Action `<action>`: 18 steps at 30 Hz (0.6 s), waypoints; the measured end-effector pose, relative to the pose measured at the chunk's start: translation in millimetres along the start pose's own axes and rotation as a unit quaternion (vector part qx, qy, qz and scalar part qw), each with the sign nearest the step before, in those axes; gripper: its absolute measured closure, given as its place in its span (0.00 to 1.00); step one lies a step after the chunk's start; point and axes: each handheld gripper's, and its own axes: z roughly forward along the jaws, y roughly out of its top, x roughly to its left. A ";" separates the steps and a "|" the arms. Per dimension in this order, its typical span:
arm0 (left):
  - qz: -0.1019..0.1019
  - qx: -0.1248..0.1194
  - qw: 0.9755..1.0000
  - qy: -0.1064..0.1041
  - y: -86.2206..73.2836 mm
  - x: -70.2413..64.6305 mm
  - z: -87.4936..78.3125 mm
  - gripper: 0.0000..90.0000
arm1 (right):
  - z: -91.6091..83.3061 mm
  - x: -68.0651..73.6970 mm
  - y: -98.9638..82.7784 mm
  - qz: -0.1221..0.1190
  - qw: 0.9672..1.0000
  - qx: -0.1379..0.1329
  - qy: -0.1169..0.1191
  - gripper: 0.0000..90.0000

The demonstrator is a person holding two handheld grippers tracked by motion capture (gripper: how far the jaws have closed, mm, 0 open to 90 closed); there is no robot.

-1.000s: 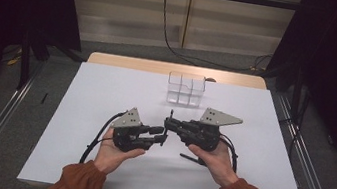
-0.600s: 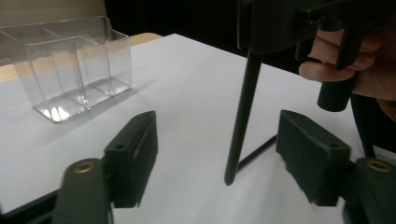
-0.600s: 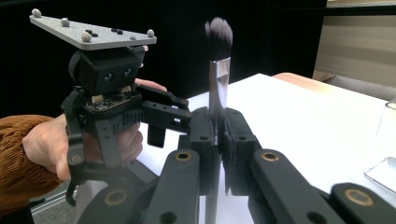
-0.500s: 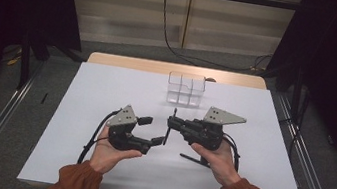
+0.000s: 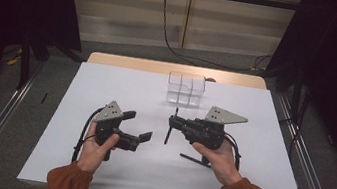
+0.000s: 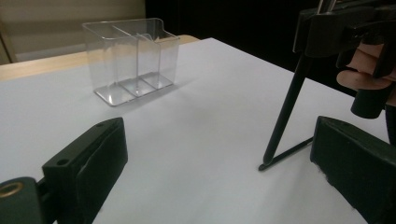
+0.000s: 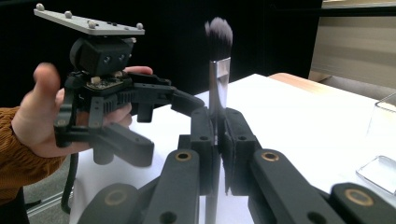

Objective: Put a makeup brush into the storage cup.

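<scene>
- High view: a white-topped table with a wooden far edge. A clear plastic organiser box with compartments stands at the far middle of the table. A person in rust-orange sleeves holds black two-jaw tongs in each hand. The left tongs sit at near left, jaws spread apart and pointing right, nothing between them. The right tongs sit just right of centre, pointing left, clenched on a slim black makeup brush that stands roughly upright, its lower tip touching the table.
- Left gripper view: the left tongs rise from the bottom, jaws wide apart over bare white table. The clear organiser box stands farther off, toward the left. At right, the black brush handle slants down from the right tongs to the table, with its thin shadow beside the tip.
- Right gripper view: the right tongs are closed tight on the makeup brush, whose silver ferrule and dark fluffy bristles rise above the jaws. At left, the left hand holds the left tongs, topped by a grey plate. A corner of the clear box shows at right.
</scene>
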 end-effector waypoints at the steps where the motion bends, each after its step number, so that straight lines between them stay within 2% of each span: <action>1: 0.000 -0.001 1.000 0.011 -0.8 1.4 -2.9 0.04 | -0.1 -0.1 0.0 0.000 1.000 -0.001 0.000 0.94; 3: -0.021 -0.010 1.000 0.016 -3.1 4.2 -5.2 0.03 | -0.1 0.0 0.3 0.002 1.000 -0.003 -0.002 0.94; 4: -0.023 -0.008 1.000 0.017 -3.7 5.3 -6.5 0.03 | 0.4 -0.4 0.2 0.000 1.000 -0.002 -0.003 0.94; 11: -0.016 -0.021 0.999 0.037 -9.3 14.2 -22.6 0.03 | 0.3 -2.5 0.2 -0.001 1.000 0.000 -0.008 0.94; 13: -0.014 -0.024 0.998 0.054 -9.9 17.3 -29.7 0.03 | 0.4 -3.2 0.1 -0.001 1.000 0.000 -0.009 0.93; 16: -0.017 -0.028 0.998 0.061 -11.6 18.9 -36.1 0.03 | 0.6 -4.6 0.2 0.003 1.000 -0.002 -0.009 0.93; 18: -0.008 -0.023 0.998 0.065 -13.4 19.0 -39.9 0.03 | 0.5 -5.1 0.4 0.003 1.000 -0.002 -0.009 0.93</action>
